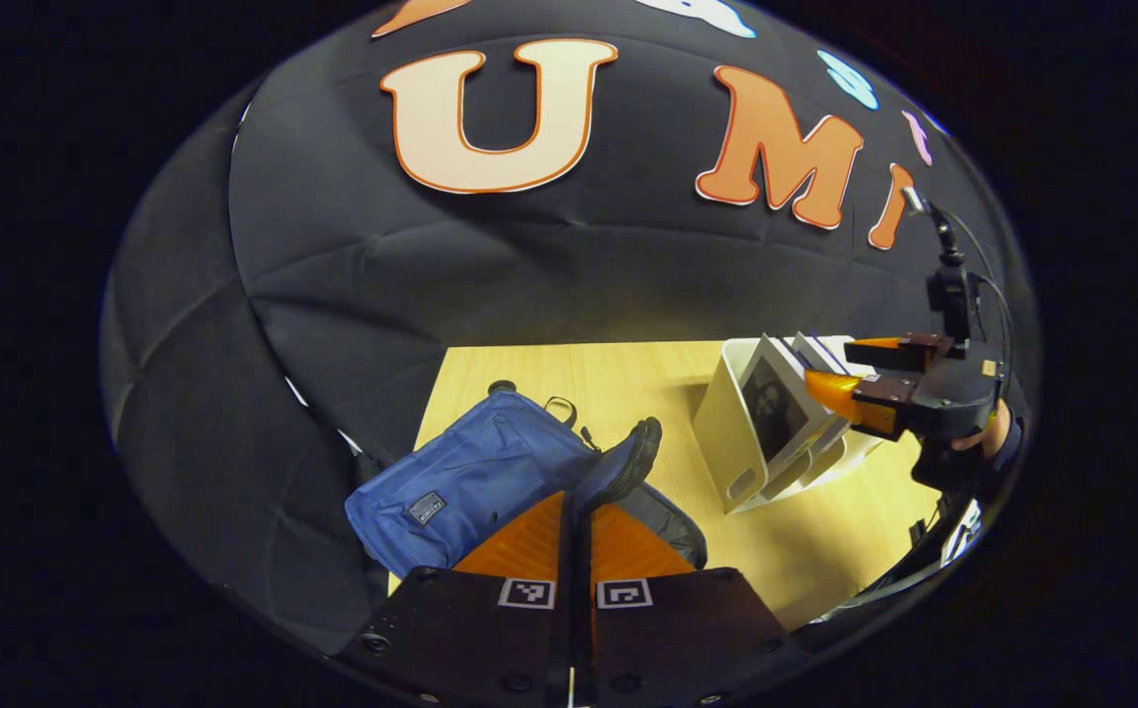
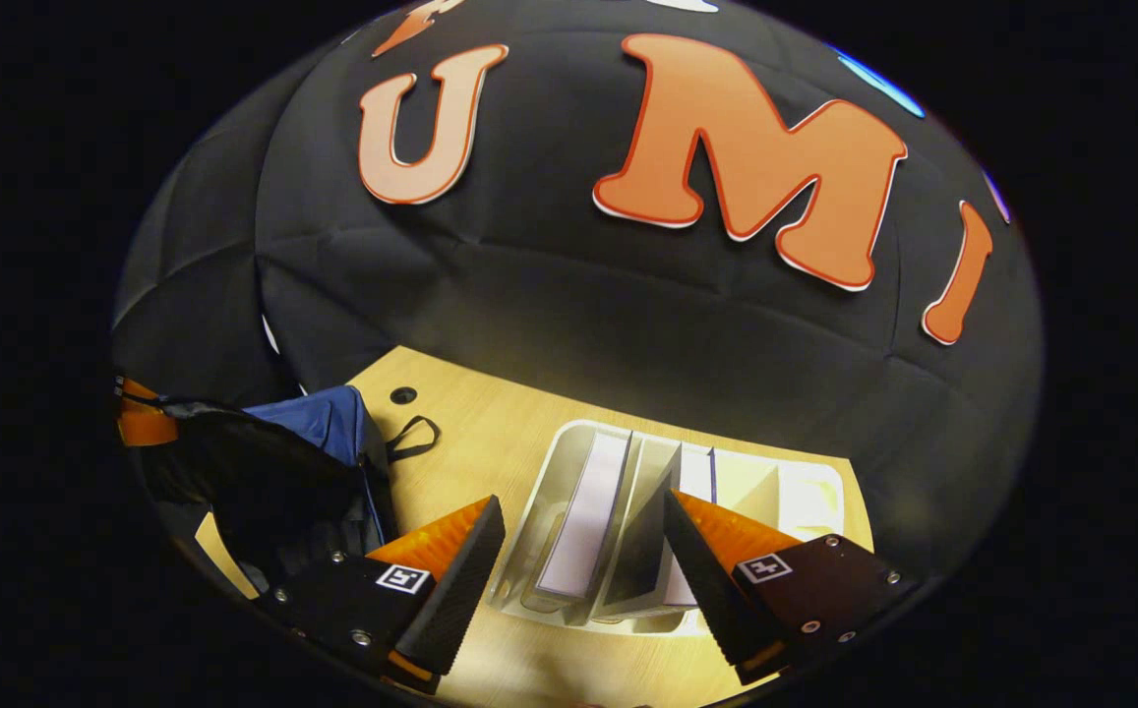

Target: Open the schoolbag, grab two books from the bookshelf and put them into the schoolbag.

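Schoolbag flap in clamped left gripper; right gripper apart above bookshelf books.

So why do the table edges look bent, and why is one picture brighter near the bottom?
Both cameras are fisheye: in the left gripper view the table bows and the schoolbag stays sharp but dim; in the right gripper view light pools on the white bookshelf and the books, while the open right gripper looms oversized.

Blue schoolbag lies flat; books upright in white bookshelf nearby
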`<state>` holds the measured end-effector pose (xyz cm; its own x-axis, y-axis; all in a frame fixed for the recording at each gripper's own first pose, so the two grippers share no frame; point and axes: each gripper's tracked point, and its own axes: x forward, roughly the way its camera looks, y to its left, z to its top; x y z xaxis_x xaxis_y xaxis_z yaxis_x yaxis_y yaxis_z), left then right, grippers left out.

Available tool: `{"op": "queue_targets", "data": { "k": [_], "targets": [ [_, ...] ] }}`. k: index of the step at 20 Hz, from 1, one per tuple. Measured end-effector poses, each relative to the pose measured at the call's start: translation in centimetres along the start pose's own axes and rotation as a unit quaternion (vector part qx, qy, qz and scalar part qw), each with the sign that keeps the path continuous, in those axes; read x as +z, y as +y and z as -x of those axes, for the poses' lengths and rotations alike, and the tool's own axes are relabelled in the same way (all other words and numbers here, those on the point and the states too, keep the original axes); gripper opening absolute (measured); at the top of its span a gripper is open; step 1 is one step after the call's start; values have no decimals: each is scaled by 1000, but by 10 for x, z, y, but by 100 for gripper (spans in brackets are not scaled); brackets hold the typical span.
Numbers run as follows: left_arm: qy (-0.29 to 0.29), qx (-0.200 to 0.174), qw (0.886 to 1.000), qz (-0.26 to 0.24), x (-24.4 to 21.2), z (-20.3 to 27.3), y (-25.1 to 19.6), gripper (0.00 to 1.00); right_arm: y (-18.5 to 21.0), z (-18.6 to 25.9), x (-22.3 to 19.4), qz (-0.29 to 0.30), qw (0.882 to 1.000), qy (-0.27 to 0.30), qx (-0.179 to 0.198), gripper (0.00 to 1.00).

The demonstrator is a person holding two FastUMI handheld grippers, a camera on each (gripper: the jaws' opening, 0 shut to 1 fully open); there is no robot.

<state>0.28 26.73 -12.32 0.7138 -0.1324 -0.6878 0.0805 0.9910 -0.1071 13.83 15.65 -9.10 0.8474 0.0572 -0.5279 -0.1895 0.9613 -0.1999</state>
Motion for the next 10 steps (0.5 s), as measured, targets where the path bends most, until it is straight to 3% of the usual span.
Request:
{"op": "queue_targets", "data": {
  "k": [5, 10],
  "targets": [
    [19, -48, 998, 46, 4, 0, 8, 1, -1, -27, -8, 2, 998, 65, -18, 97],
    [33, -74, 996, 46, 7, -1, 15, 1, 5, -45, -20, 32, 991, 123, -30, 97]
  ]
}}
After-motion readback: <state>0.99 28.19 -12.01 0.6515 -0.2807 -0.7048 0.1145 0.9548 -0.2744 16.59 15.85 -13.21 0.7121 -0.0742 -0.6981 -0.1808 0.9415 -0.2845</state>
